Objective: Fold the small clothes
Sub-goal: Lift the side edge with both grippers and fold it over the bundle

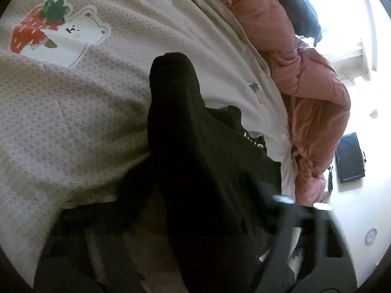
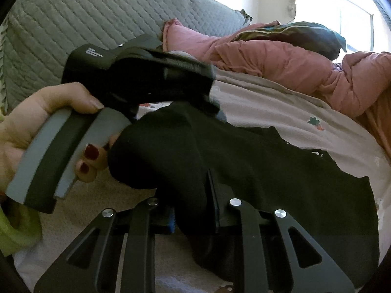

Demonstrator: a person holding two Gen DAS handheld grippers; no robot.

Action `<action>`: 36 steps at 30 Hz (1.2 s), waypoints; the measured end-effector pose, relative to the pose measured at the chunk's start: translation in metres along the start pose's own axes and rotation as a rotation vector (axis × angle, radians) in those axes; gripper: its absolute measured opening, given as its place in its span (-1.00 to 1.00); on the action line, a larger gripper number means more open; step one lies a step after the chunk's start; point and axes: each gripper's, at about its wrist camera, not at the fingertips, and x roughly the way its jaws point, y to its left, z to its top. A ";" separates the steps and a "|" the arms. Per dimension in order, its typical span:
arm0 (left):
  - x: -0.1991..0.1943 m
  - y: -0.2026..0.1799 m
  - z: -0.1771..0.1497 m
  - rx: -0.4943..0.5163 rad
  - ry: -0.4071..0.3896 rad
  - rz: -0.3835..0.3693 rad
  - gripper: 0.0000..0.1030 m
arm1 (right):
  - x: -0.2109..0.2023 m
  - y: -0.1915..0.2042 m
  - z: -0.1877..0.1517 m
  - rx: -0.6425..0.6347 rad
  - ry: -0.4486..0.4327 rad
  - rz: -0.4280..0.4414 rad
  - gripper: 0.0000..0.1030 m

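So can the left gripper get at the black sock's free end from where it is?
Probably yes: the left gripper sits right at the black fabric sock, nothing between them; the right gripper pinches only the other end.

In the left wrist view the black sock (image 1: 176, 112) covers the middle of the picture, so the fingertips of the left gripper (image 1: 195, 219) are hidden, and I cannot tell if they press the cloth. The linkage (image 1: 305, 219) at the lower right is blurred. White letters (image 1: 254, 140) on a black garment are half covered and cannot be read. In the right wrist view the black garment (image 2: 281, 171) hangs over the right gripper (image 2: 193, 210), and only one finger edge (image 2: 212, 195) shows. The left hand (image 2: 36, 127) is cut by the picture's left edge. A small print (image 2: 315, 123) on the bed sheet (image 2: 268, 102) is too small to tell.
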 end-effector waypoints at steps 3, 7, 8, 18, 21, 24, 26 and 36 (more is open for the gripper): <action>0.001 0.002 0.000 0.023 0.002 0.003 -0.44 | 0.004 0.003 0.000 -0.014 0.012 -0.003 -0.62; -0.006 -0.003 0.000 0.062 -0.029 -0.002 -0.79 | 0.004 0.005 -0.001 -0.026 0.011 -0.009 -0.62; -0.009 -0.008 -0.001 0.093 -0.039 0.003 -0.80 | 0.002 0.003 -0.001 -0.020 0.006 -0.008 -0.62; -0.030 -0.050 -0.019 0.187 -0.094 -0.004 -0.81 | -0.027 -0.014 0.002 0.052 -0.028 -0.027 -0.64; -0.032 -0.065 -0.023 0.207 -0.093 0.012 -0.81 | -0.038 -0.022 0.002 0.076 -0.044 -0.034 -0.65; -0.030 -0.087 -0.026 0.236 -0.092 0.041 -0.80 | -0.049 -0.030 0.001 0.096 -0.064 -0.043 -0.67; -0.028 -0.101 -0.029 0.252 -0.092 0.055 -0.80 | -0.056 -0.039 -0.001 0.122 -0.080 -0.044 -0.67; -0.004 -0.163 -0.048 0.312 -0.063 0.099 -0.71 | -0.091 -0.087 -0.019 0.252 -0.135 -0.035 -0.70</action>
